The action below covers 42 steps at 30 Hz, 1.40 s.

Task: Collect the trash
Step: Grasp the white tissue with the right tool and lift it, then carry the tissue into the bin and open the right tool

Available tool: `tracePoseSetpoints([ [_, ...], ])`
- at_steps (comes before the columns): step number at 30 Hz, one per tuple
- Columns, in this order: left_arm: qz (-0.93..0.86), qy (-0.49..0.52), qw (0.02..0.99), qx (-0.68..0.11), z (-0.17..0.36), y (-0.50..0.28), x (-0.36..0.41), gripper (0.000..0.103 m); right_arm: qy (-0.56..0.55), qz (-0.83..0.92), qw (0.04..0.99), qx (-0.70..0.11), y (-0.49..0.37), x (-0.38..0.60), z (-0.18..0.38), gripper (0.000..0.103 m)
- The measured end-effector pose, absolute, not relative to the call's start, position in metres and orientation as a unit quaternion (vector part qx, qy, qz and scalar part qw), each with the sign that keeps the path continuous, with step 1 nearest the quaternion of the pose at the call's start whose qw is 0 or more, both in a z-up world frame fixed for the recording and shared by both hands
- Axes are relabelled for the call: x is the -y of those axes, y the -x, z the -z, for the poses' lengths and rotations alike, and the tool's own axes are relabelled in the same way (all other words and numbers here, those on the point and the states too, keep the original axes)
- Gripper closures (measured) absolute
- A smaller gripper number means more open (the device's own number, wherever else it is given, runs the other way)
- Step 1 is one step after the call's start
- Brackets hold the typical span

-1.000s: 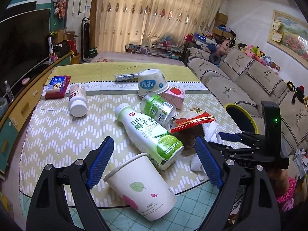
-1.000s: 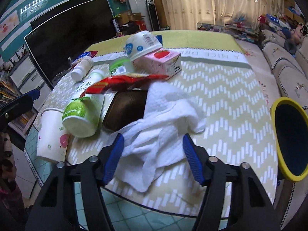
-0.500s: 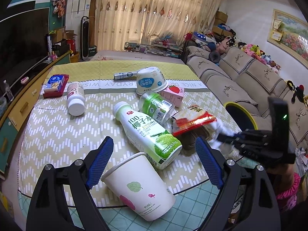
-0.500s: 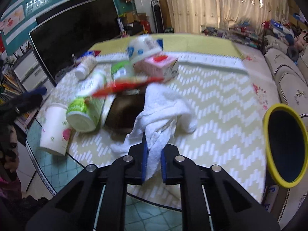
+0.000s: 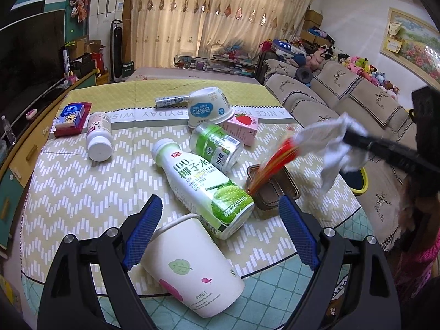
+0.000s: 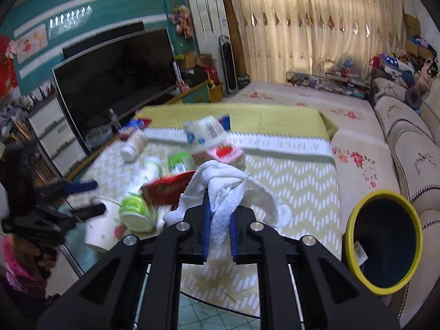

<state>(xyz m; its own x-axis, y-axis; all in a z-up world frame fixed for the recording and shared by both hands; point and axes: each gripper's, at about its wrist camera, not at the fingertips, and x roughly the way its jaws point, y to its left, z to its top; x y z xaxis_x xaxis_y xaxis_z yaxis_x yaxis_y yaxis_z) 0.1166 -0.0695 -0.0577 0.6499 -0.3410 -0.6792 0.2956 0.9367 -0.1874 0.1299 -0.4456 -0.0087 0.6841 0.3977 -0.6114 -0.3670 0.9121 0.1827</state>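
Right gripper [image 6: 219, 221] jaws clamp the tissue [image 6: 220, 192], lifted clear for the bin [image 6: 383, 240] at 3 o'clock. Left gripper [image 5: 220, 231] jaws gape around the cup [image 5: 189, 264].

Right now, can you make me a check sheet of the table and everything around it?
Surface: table under a green zigzag cloth.
Job's things: white tissue lifted off the table; red wrapper blurred in the air beside it; paper cup and coconut bottle lying down; brown tray; yellow bin beside the table.
Clutter: jar, pink carton, tub, white bottle, all on the table.
Grippers: right tool shut on the tissue; left tool open around the cup.
Cables: nothing seen.
Surroundings: sofa, TV, curtains.
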Motion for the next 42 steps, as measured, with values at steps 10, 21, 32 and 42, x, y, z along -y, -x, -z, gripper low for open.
tracePoseSetpoints([
  [10,0.187,0.025,0.904,-0.384,0.063,-0.118,0.076,0.017,-0.019,-0.197,0.938,-0.284,-0.118,0.459,-0.031,0.092],
  [21,0.193,0.023,0.902,-0.386,0.065,-0.118,0.080,0.017,-0.036,-0.142,0.948,-0.282,-0.118,0.498,-0.031,0.092],
  [32,0.198,0.015,0.899,-0.391,0.065,-0.121,0.094,0.017,-0.081,-0.023,0.945,-0.315,-0.137,0.585,0.011,0.091],
  [42,0.209,0.008,0.897,-0.389,0.061,-0.127,0.115,0.017,-0.104,0.082,0.921,-0.365,-0.161,0.660,0.074,0.090],
])
